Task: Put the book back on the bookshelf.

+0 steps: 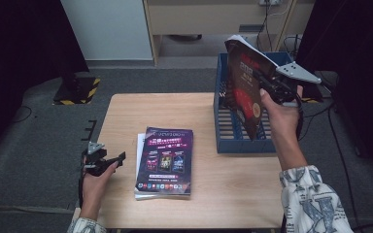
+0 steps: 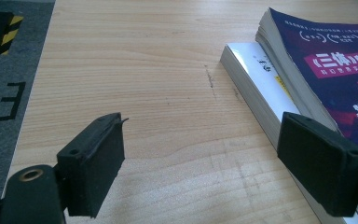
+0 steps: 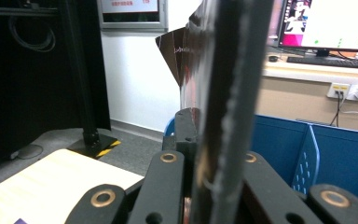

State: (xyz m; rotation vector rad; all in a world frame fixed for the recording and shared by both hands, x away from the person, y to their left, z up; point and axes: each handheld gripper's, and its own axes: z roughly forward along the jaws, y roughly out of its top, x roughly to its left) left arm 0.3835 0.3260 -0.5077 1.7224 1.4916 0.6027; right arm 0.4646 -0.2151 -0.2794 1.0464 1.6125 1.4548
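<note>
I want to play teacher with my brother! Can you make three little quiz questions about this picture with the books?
1. True or false: the right gripper holds a book upright over the blue rack.
2. How do the left gripper's jaws stand? A) open, nothing between them B) shut on a book C) shut on the rack
3. Fill in: the stack of books lies on the wooden ____.

Key: 1 true. 2 A. 3 table.
</note>
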